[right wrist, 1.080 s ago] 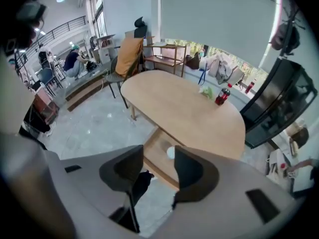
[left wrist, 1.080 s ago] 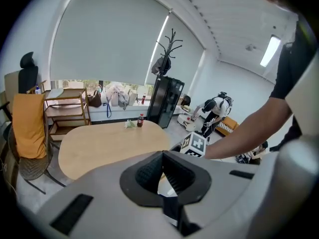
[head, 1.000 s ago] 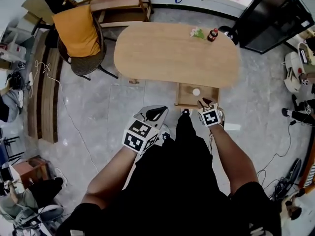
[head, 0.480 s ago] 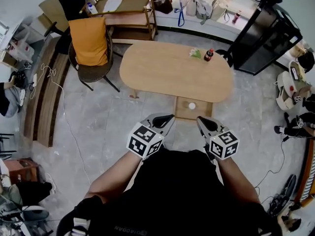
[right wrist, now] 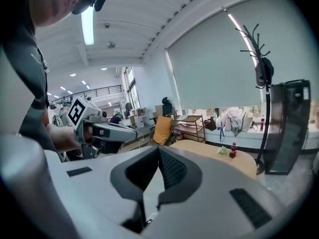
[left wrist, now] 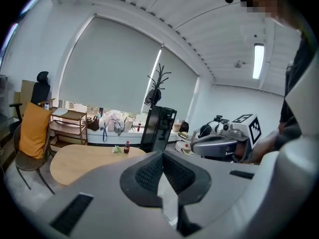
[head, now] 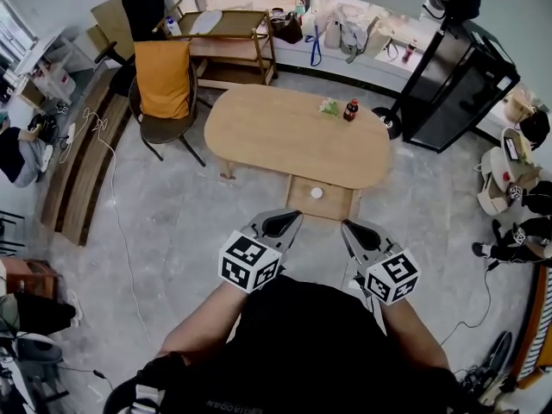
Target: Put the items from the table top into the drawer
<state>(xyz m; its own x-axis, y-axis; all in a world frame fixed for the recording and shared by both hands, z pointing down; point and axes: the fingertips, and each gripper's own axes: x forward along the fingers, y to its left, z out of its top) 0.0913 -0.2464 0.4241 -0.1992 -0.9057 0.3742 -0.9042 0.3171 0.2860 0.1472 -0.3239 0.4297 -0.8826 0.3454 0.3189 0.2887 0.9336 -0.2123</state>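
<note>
A small cola bottle (head: pixel 350 109) and a green-and-white item (head: pixel 329 106) stand together on the far side of the oval wooden table (head: pixel 276 141). Below the table's near edge the drawer (head: pixel 298 203) hangs pulled out, with a white round item (head: pixel 316 193) inside. My left gripper (head: pixel 296 218) and right gripper (head: pixel 345 226) hover side by side well short of the drawer, both shut and empty. The left gripper view shows its jaws (left wrist: pixel 160 166) pressed together, the bottle (left wrist: pixel 126 147) far off. The right gripper view shows its jaws (right wrist: pixel 158 169) together too, the bottle (right wrist: pixel 233 150) beyond.
A chair draped in orange cloth (head: pixel 162 78) stands at the table's left end. A wooden shelf cart (head: pixel 226 31) sits behind it, a black cabinet (head: pixel 461 83) at the right. A low bench (head: pixel 76 166) and floor cables (head: pixel 121 218) lie to the left.
My right gripper has drawn back out of the drawer and risen. The left gripper has risen as well. The whole view has lifted away from the table; the white item stays in the drawer.
</note>
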